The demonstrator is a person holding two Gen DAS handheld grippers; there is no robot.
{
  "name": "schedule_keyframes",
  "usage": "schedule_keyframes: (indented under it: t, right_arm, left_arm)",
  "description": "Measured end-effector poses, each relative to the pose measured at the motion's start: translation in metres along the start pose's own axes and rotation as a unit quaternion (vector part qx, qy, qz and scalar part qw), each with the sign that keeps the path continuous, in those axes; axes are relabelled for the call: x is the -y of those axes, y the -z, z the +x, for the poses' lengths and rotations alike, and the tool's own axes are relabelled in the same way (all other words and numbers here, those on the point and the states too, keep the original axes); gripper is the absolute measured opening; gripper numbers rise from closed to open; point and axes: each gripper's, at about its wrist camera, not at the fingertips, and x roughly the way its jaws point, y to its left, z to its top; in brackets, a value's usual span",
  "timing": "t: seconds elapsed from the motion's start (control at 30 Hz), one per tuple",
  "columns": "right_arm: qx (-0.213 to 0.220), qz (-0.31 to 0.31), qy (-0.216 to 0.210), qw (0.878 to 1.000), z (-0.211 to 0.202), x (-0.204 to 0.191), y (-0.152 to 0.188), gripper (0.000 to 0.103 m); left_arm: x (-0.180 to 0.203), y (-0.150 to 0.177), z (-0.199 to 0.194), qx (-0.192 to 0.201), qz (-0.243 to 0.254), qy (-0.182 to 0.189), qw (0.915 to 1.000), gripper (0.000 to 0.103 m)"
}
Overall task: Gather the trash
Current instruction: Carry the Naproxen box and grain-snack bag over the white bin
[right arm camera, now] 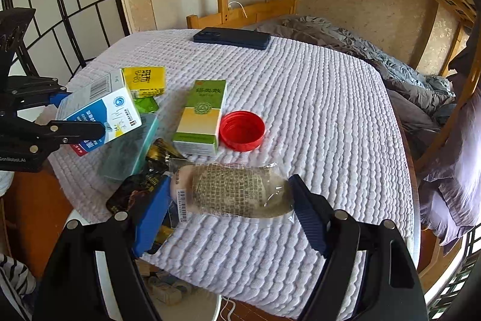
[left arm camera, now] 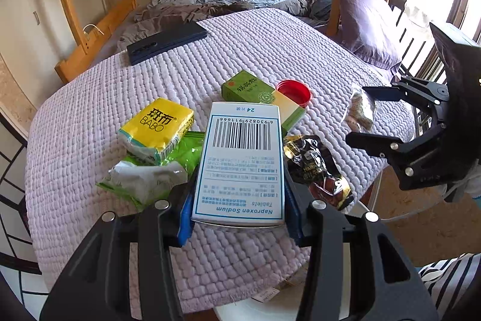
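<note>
My left gripper [left arm camera: 239,206] is shut on a white and blue tablet box [left arm camera: 240,164], held tilted above the table; the right wrist view shows the same box [right arm camera: 102,116] at the left. My right gripper [right arm camera: 228,200] is closed on a clear plastic packet [right arm camera: 231,191] with printed text, its pads pressing both ends, near the table's front edge. On the lilac quilted table cover [left arm camera: 90,140] lie a yellow tissue pack [left arm camera: 156,128], a crumpled green wrapper [left arm camera: 144,179], a green box [right arm camera: 201,116], a red lid [right arm camera: 242,131] and a black and gold wrapper [left arm camera: 315,167].
A dark phone [right arm camera: 231,38] lies at the far side of the table. Behind it stands a wooden bunk bed with grey bedding [right arm camera: 360,50]. A white container [right arm camera: 192,309] sits on the floor below the table's near edge. A striped sleeve [left arm camera: 451,276] shows at the lower right.
</note>
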Motion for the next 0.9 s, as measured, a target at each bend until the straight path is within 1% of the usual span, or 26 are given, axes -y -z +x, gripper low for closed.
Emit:
schedule_keyframes:
  t: [0.23,0.43,0.77,0.9]
  right_arm:
    - [0.001,-0.001,-0.030,1.000,-0.018,-0.024,0.014,0.077]
    - [-0.008,-0.006,-0.050,0.999,-0.026,-0.042,0.027,0.077]
    - [-0.026,-0.017,-0.063,0.998,-0.032,-0.067,0.046,0.077]
    - [-0.032,-0.018,-0.066,0.997,-0.034,-0.073,0.054,0.077]
  left_arm:
    - [0.014,0.019,-0.014,-0.005,-0.002,-0.007,1.0000,0.049]
    - [0.021,0.040,-0.021,-0.017,-0.009,-0.010,0.9998,0.049]
    - [0.031,0.067,-0.028,-0.038,-0.025,-0.013,0.9989,0.049]
    - [0.037,0.077,-0.030,-0.046,-0.024,-0.016,0.9986,0.049]
